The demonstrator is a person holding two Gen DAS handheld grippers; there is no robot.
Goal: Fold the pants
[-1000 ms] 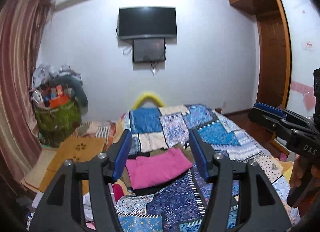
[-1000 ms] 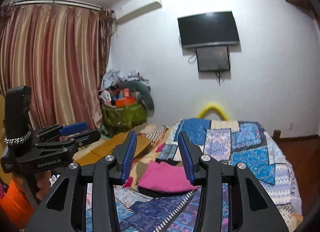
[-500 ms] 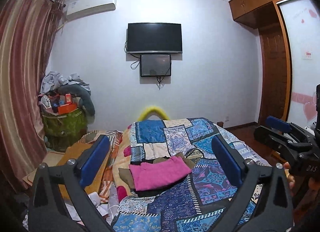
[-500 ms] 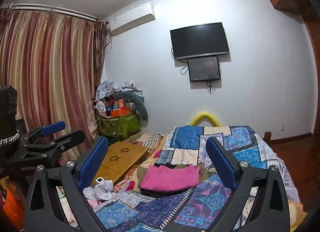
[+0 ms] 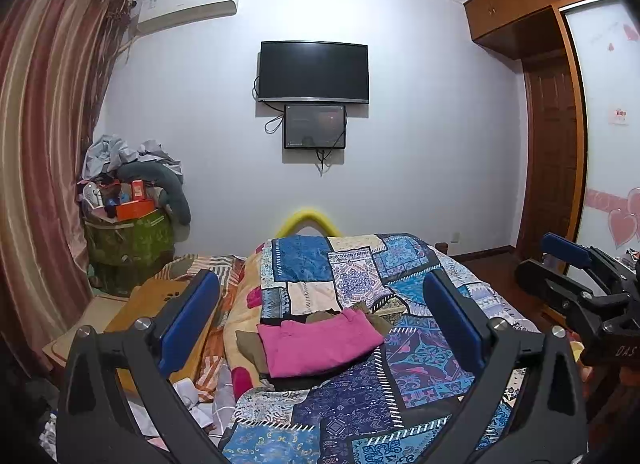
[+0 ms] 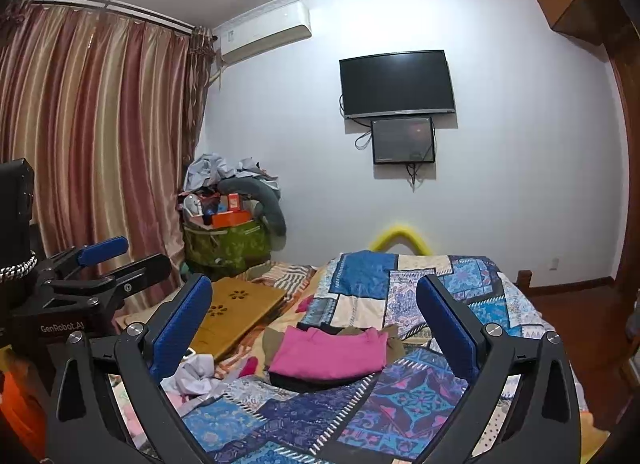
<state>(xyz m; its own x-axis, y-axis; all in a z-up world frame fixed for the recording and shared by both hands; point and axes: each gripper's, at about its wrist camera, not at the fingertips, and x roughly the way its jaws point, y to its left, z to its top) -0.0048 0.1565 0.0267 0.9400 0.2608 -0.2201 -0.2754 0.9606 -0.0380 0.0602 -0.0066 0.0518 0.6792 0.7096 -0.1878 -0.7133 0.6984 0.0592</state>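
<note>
My left claw [image 5: 320, 320] and right claw [image 6: 314, 318] gape, released. Pink pants [image 5: 320, 344] at twelve o'clock look soft, light; I'd pinch an edge.

Wall television [image 5: 313, 71], curtain [image 6: 92, 136], patchwork bedspread [image 5: 360, 384]

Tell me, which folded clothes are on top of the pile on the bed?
The pink one is on top. The olive-brown piece and the black piece only peek out from underneath it.

Left gripper [image 5: 320, 312], right gripper [image 6: 314, 312]: black frames showing silver screws, blue finger pads [image 5: 188, 320]; white "GenRobot.AI" lettering, metal chain.
</note>
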